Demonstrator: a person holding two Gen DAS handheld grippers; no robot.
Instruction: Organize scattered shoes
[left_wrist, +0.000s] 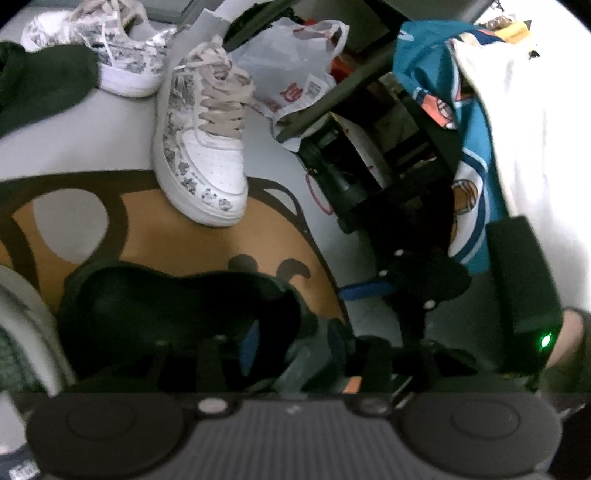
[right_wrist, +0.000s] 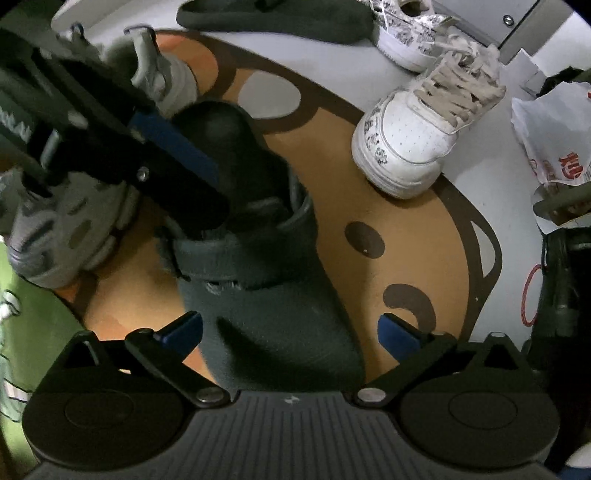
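Dark green plush covers the slipper (right_wrist: 258, 295) that lies on the tan and brown patterned mat (right_wrist: 406, 221), its length running up the right wrist view between the right gripper (right_wrist: 290, 332)'s 2 blue-padded fingers (right_wrist: 397, 332). Those fingers stand spread wide, 1 on each side of the slipper, and neither pad presses it. The left gripper (right_wrist: 177, 155) reaches in from the upper left, its blue pad at the slipper's far end by the opening; its jaws look partly parted, though from this angle I cannot tell whether they still pinch the fabric. A grey clog (right_wrist: 66, 229) sits just beside the slipper on the left edge of the mat. A white printed sneaker (left_wrist: 203, 147) stands with its toe on the mat's far edge, its mate (left_wrist: 110, 55) behind it on the pale floor (left_wrist: 92, 140), near another dark green slipper (left_wrist: 44, 81). A plastic bag (left_wrist: 291, 70) and dark furniture crowd the right side; bare mat lies open right of the slipper.
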